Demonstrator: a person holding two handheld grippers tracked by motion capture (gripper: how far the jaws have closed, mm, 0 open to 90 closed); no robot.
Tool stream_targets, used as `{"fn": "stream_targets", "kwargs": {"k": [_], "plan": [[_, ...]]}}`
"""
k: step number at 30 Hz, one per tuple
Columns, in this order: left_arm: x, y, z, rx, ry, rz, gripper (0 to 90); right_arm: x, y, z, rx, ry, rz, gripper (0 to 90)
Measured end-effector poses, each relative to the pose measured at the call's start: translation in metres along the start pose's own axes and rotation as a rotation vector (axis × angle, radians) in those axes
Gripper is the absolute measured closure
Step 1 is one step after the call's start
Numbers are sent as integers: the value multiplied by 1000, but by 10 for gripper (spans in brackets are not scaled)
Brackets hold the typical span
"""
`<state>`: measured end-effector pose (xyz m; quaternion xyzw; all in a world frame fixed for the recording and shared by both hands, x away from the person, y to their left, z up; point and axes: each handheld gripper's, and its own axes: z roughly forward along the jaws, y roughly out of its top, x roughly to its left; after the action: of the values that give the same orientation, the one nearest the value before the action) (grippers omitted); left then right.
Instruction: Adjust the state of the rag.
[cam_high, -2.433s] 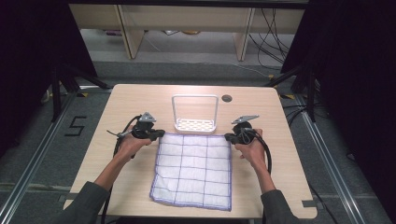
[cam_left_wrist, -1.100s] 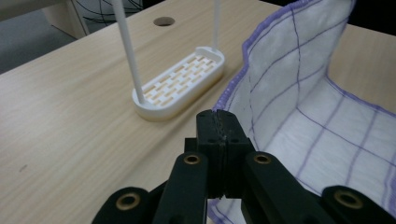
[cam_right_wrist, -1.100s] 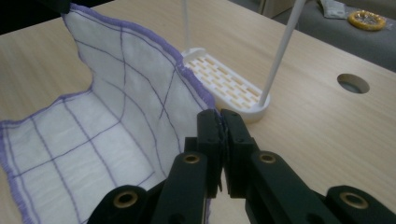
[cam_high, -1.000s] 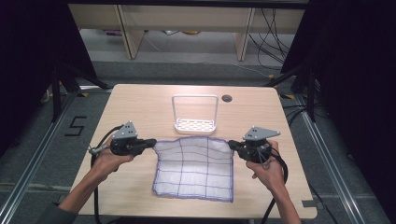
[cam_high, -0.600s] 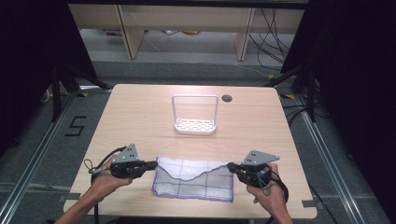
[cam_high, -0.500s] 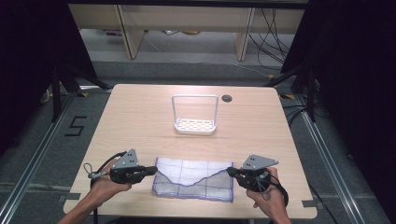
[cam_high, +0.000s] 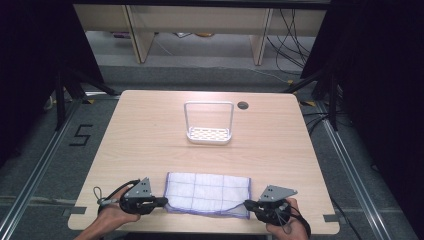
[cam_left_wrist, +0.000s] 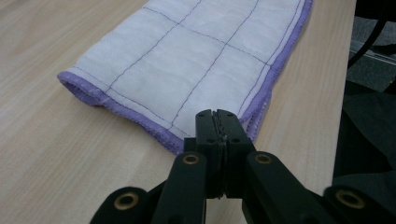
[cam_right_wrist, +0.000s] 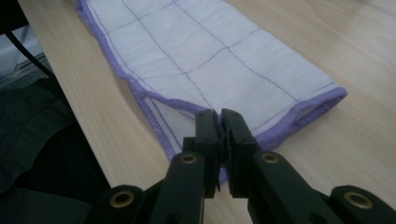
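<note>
Cloth (cam_high: 207, 193): white, purple hem, thin grid lines, folded in 2.

Forearms cut off by the bottom edge of the high view, only the hands on the left gripper (cam_high: 161, 202) and right gripper (cam_high: 248, 204) showing. Corners of the folded cloth (cam_high: 207, 192) hidden behind the pressed-together jaws in both gripper views; whether cloth lay pinched between the pads not readable. Lower layer of cloth covered by the upper. Dark hole (cam_high: 243, 105) in the table (cam_high: 150, 145) at upper centre-right too small to identify. Floor clutter along the top edge blurred.
</note>
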<state>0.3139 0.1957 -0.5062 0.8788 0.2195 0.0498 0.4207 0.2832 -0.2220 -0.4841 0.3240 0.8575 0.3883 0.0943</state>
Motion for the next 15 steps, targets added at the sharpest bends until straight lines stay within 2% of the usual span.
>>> {"fn": "stream_targets", "kwargs": {"k": [1, 2, 3, 4, 5, 7, 8, 9, 10, 12, 13, 15], "plan": [[1, 0, -1, 5, 4, 11, 814, 2, -2, -1, 1, -1, 1, 815], [0, 0, -2, -11, 6, -8, 767, 4, -5, -1, 13, 12, 5, 759], [1, 1, -5, -13, 16, -9, 726, 6, -7, -2, 25, 13, 2, 727], [1, 1, -5, -13, 16, -9, 676, 6, -7, -2, 25, 13, 2, 727], [5, 5, -8, -45, 33, -33, 591, 10, -11, -5, 24, 15, 22, 648], [12, 9, -11, -69, 74, -69, 500, 13, -12, -10, 8, 5, 46, 617], [14, 10, -12, -67, 88, -82, 483, 12, -11, -12, -11, 1, 36, 614], [21, 13, -13, -71, 103, -78, 475, 13, -10, -15, -11, -15, 60, 614], [25, 16, -12, -95, 132, -109, 459, 11, -9, -17, -27, -39, 59, 614], [33, 20, -10, -94, 149, -119, 423, 8, -8, -17, 3, -97, 75, 608], [39, 23, -8, -91, 156, -129, 421, 6, -8, -16, 9, -111, 76, 599], [47, 26, -5, -76, 180, -139, 407, 4, -9, -12, 25, -118, 124, 576]]}}
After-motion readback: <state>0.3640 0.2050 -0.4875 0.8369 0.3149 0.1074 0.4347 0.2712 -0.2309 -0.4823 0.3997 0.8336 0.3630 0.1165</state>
